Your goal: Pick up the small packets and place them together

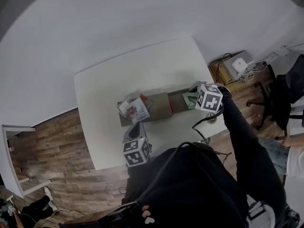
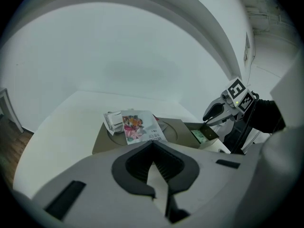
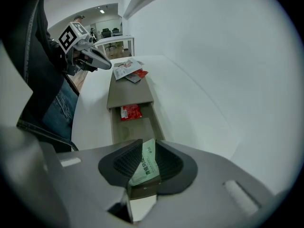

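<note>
Green packet: a small pale-green printed sachet (image 3: 146, 164) is pinched between the pads of the right tongs (image 3: 147, 150), over the right end of the tray and not yet set down.
Red packet: a small red sachet (image 3: 130, 112) lies alone in the tray's open slot, well apart from the pile.
Pile: a flower-printed packet (image 2: 139, 127) and crumpled white packets (image 2: 113, 120) lie together on the tray's flat left end.
Tray: a long grey-brown tray (image 3: 129, 95) sits on the white bench (image 1: 142, 65).
Left tongs: the left tongs (image 2: 152, 145) are pressed together and empty, near the pile but short of it.
Done: several packets look gathered.
Left: the green packet must join the pile, and the red one likely follows.
</note>
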